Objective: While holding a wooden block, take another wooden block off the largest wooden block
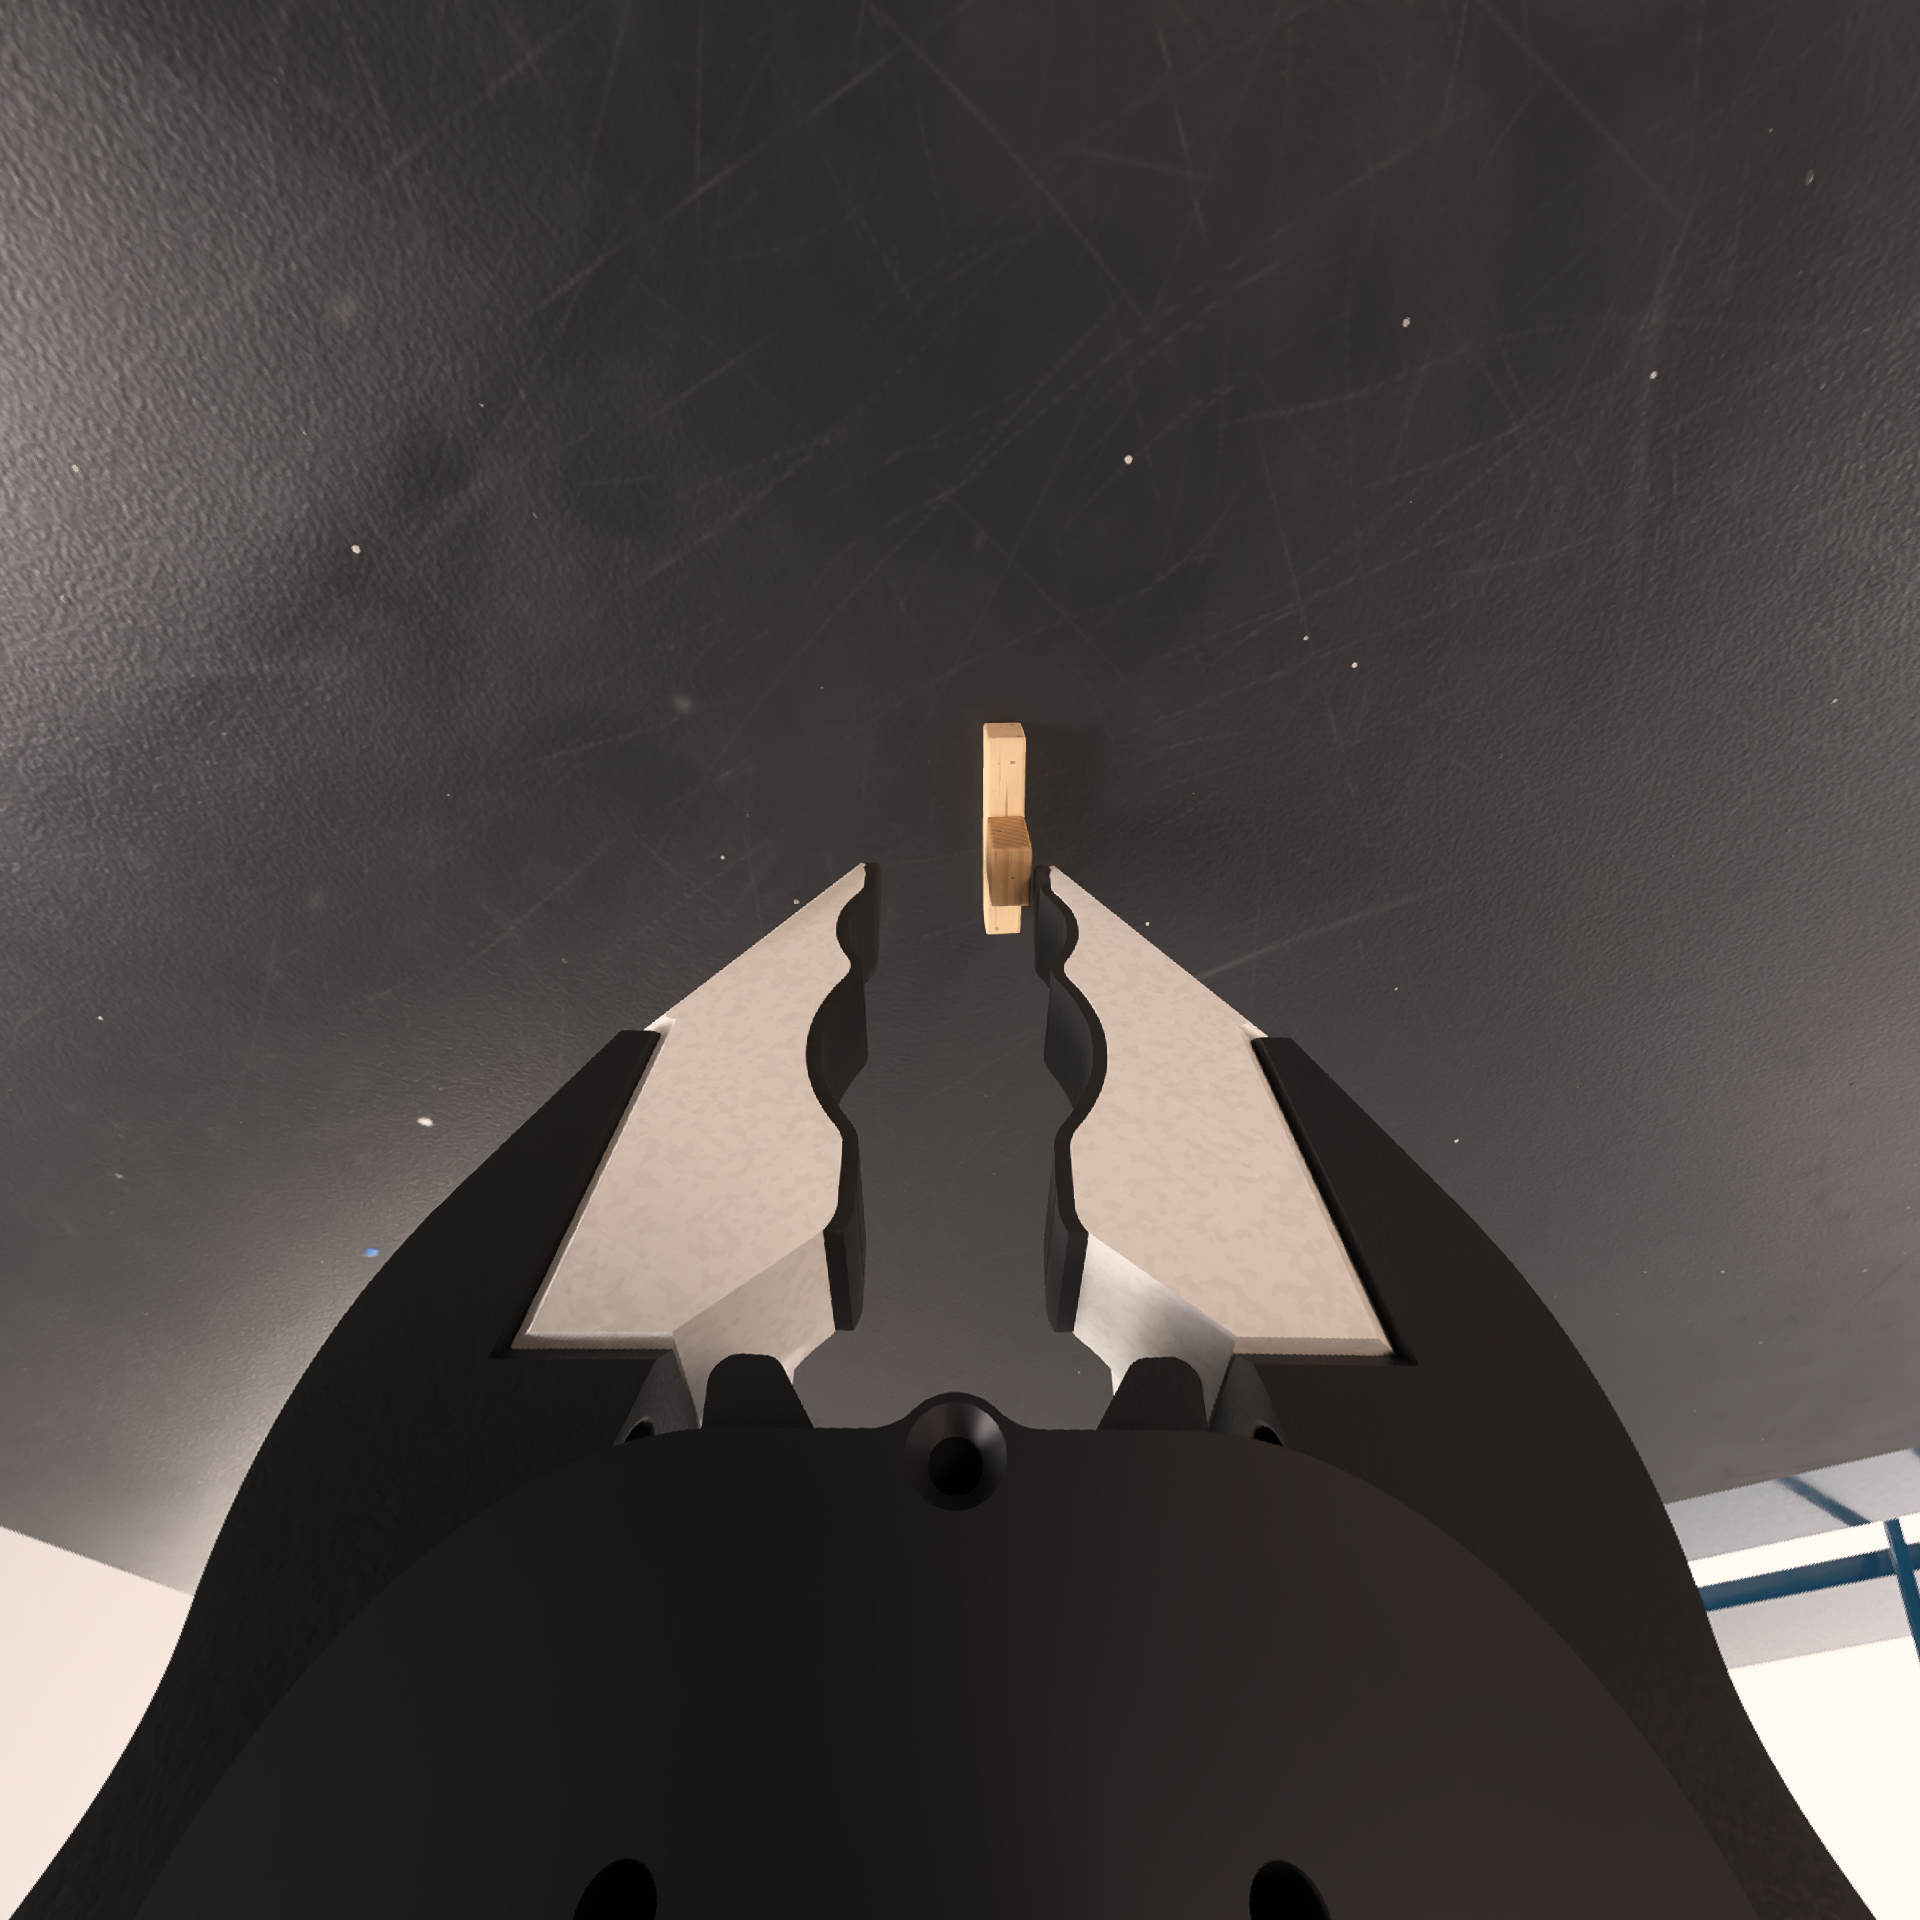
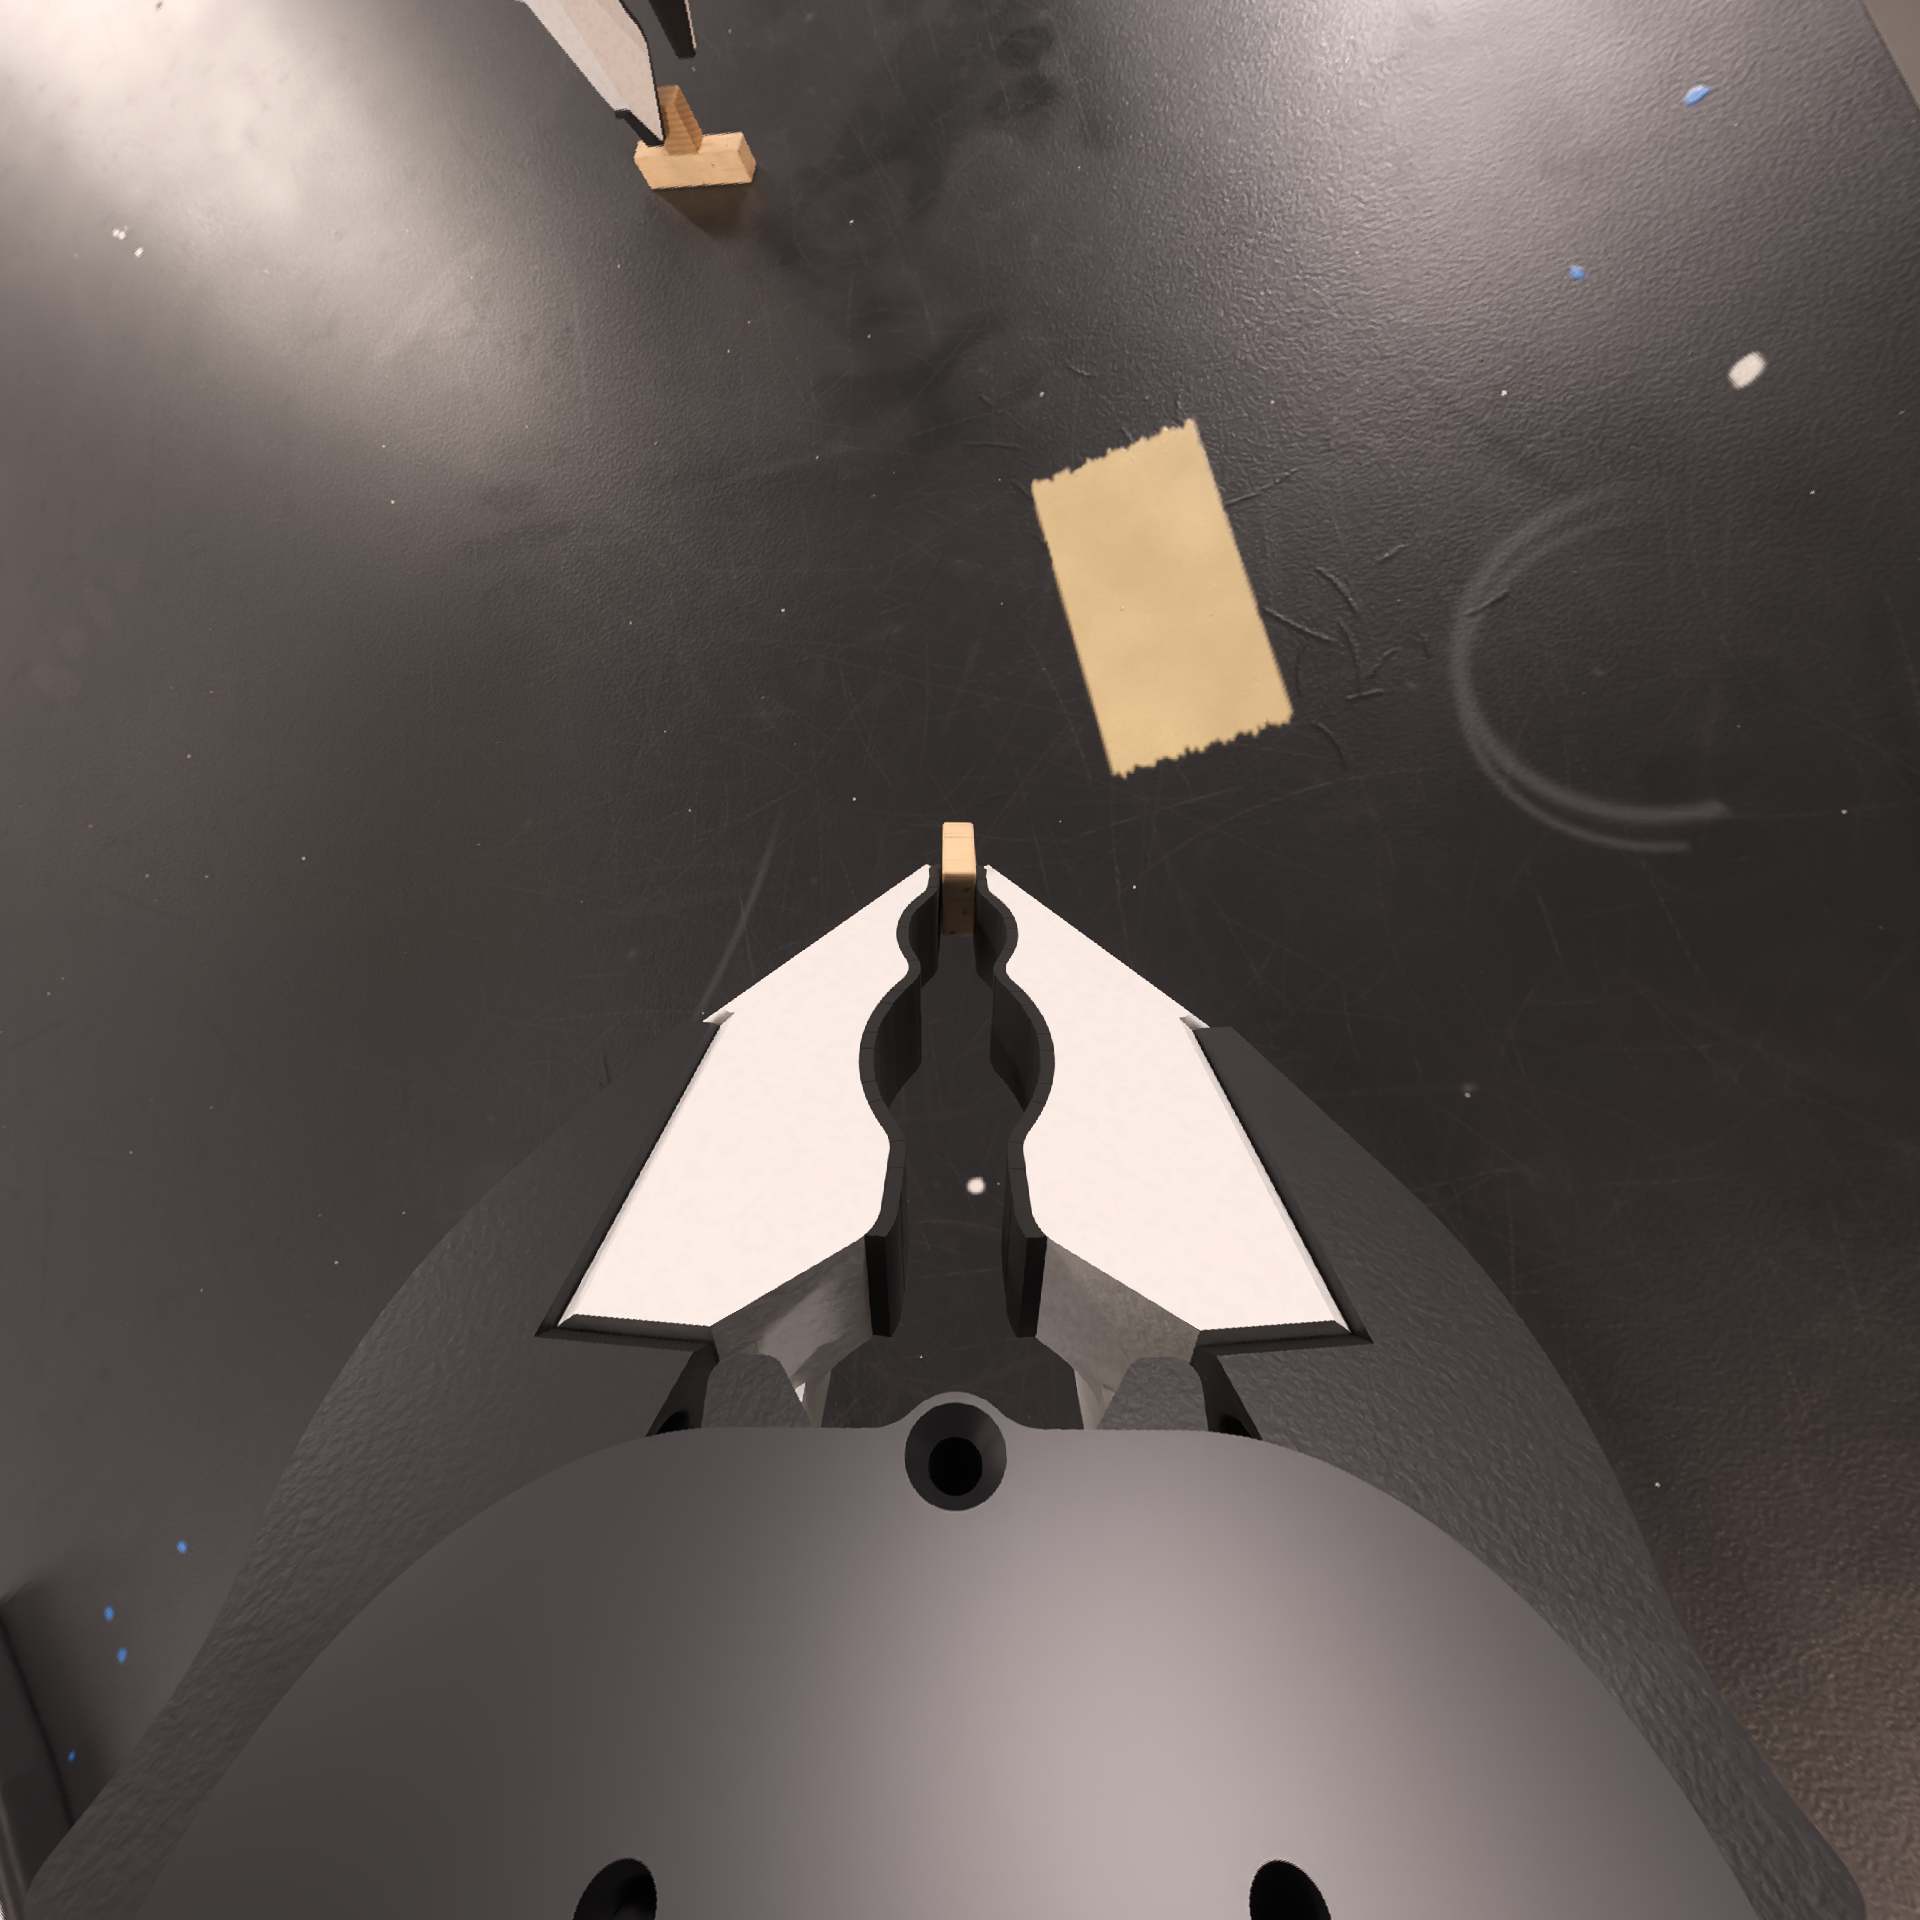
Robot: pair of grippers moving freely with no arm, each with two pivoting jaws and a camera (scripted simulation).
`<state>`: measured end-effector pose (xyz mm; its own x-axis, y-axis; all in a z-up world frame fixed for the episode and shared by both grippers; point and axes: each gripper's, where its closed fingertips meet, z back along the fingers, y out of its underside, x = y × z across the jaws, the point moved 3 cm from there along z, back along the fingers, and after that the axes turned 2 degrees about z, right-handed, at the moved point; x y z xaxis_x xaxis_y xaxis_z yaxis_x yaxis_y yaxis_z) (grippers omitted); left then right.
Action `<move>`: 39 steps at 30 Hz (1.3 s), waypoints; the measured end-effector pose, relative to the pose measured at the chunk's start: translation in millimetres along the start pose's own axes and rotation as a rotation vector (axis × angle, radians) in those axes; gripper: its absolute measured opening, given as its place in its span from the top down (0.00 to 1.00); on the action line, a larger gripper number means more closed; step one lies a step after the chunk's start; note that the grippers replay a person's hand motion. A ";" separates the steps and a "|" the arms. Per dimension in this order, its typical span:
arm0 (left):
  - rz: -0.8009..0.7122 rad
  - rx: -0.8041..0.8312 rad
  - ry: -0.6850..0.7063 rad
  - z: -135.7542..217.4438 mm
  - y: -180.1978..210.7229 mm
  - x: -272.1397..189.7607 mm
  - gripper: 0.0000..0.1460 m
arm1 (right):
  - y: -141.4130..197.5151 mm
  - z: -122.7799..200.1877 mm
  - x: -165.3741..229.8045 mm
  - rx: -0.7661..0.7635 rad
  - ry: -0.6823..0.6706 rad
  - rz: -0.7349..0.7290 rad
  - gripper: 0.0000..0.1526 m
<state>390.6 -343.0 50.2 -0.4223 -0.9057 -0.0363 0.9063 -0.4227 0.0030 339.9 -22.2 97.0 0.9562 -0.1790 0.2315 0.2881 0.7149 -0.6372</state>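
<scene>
The left gripper [image 1: 956, 883] is seen spread apart above the dark, scratched table [image 1: 520, 416], with nothing pinched between its jaws. Just beyond its fingertips, the largest wooden block [image 1: 1003, 769] lies flat on the table as a long pale bar, and a smaller wooden block [image 1: 1010, 857] is stacked on top of it near the middle. The stack is offset toward the right finger [image 1: 1132, 1039] of this gripper, whose tip is placed right beside the smaller block; whether it touches cannot be told.

In the right wrist view, the right gripper [image 2: 957, 883] is seen pressed together on a thin wooden block [image 2: 957, 868], which is pinched at the very fingertips and projects a little past them, held clear of the table. A rectangular strip of tan masking tape [image 2: 1158, 597] is stuck to the table ahead and to the right of this gripper. A faint ring-shaped scuff mark [image 2: 1475, 665] is seen farther right. The stacked pair is visible far off at the upper left, with a finger of the left gripper standing against the upper block.
</scene>
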 end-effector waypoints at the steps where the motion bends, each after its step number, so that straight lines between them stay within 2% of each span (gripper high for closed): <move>1: 0.001 -0.004 0.002 0.0 0.1 0.5 0.80 | 0.1 0.0 0.2 0.002 -0.001 0.001 0.97; 17: 0.007 0.009 -0.025 -0.6 1.0 -2.1 0.78 | 0.7 -0.1 -0.2 0.010 0.005 0.005 0.97; 33: 0.018 0.044 -0.040 -1.3 1.9 -6.0 0.83 | 1.8 -1.4 0.8 0.021 0.001 0.011 0.97; 36: 0.018 0.049 -0.035 -1.4 2.0 -7.8 0.85 | 2.4 -2.1 1.0 0.027 0.001 0.013 0.97; 39: 0.015 0.062 -0.021 -1.9 3.3 -10.2 0.94 | 2.8 -2.7 1.2 0.031 0.000 0.015 0.97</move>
<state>397.9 -335.1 48.7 -0.4099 -0.9120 -0.0149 0.9097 -0.4100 0.0656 342.1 -22.2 93.5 0.9604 -0.1682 0.2222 0.2721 0.7379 -0.6176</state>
